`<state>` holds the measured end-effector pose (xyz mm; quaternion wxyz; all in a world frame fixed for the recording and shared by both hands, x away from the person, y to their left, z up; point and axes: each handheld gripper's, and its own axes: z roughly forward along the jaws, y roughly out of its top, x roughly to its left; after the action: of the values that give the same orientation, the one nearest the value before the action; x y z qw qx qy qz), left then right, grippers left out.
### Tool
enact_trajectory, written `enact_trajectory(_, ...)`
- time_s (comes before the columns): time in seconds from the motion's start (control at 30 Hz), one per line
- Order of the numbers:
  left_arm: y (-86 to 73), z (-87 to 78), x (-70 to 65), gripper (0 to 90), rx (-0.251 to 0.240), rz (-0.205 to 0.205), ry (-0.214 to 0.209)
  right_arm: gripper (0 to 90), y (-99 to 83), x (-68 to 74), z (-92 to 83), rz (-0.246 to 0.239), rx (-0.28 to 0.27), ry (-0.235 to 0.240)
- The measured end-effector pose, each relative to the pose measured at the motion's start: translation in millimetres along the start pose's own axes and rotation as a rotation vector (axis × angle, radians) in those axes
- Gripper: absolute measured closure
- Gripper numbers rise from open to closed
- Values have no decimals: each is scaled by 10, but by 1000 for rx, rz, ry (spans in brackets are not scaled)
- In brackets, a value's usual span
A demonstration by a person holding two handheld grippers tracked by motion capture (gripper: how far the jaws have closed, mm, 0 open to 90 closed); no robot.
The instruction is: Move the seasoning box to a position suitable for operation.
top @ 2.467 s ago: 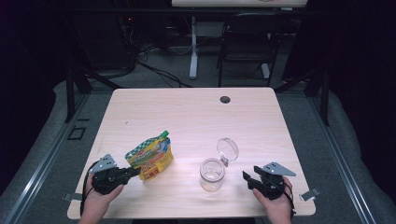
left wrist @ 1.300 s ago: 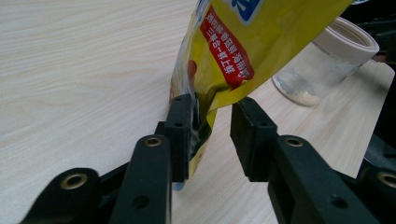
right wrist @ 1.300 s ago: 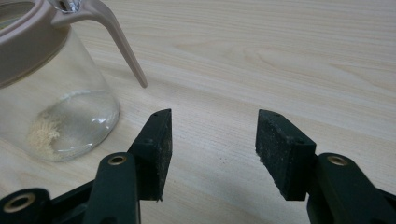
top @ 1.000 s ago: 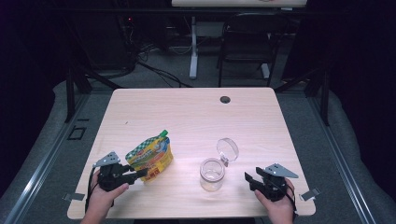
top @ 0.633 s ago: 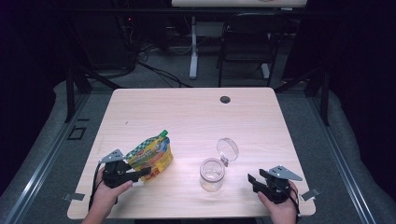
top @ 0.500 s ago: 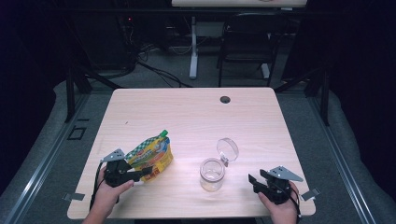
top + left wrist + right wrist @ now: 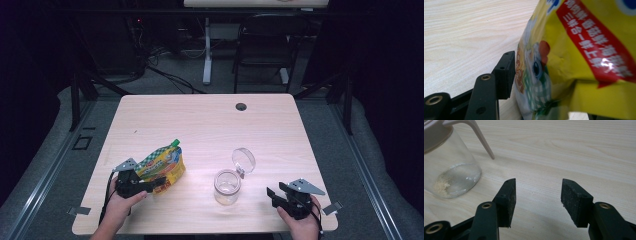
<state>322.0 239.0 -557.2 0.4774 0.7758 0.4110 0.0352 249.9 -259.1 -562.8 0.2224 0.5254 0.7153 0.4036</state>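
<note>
A yellow snack pouch (image 7: 162, 167) with a green corner lies on the table at front left. My left gripper (image 7: 156, 184) sits at its near end. In the left gripper view the pouch (image 7: 579, 50) stands between the jaws, which have just been opening. The left pad (image 7: 506, 73) is beside its edge without pressing in, and the pouch hides the other pad. A clear glass jar (image 7: 227, 187) stands in the front middle, its hinged lid (image 7: 243, 160) flipped open. My right gripper (image 7: 274, 193) rests open to the jar's right, its jaws (image 7: 537, 200) empty with the jar (image 7: 449, 172) off to one side.
The wooden table (image 7: 210, 130) has a dark cable hole (image 7: 241, 106) near its far edge. A few crumbs lie in the jar's bottom. Dark floor, cables and a chair lie beyond the table.
My left gripper has slid right, up to the pouch, so the pouch's near end now sits between its jaws. The right gripper has stayed put.
</note>
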Motion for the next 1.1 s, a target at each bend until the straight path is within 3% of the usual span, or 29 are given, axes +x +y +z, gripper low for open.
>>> enact_trajectory(0.63, -53, 196, 42, 479, 54, 18, 13, 458, -12, -5, -17, 1, -5, -1)
enact_trajectory(1.1, -64, 239, 70, 462, 47, -7, -11, 457, -31, -20, -39, 10, -3, -7)
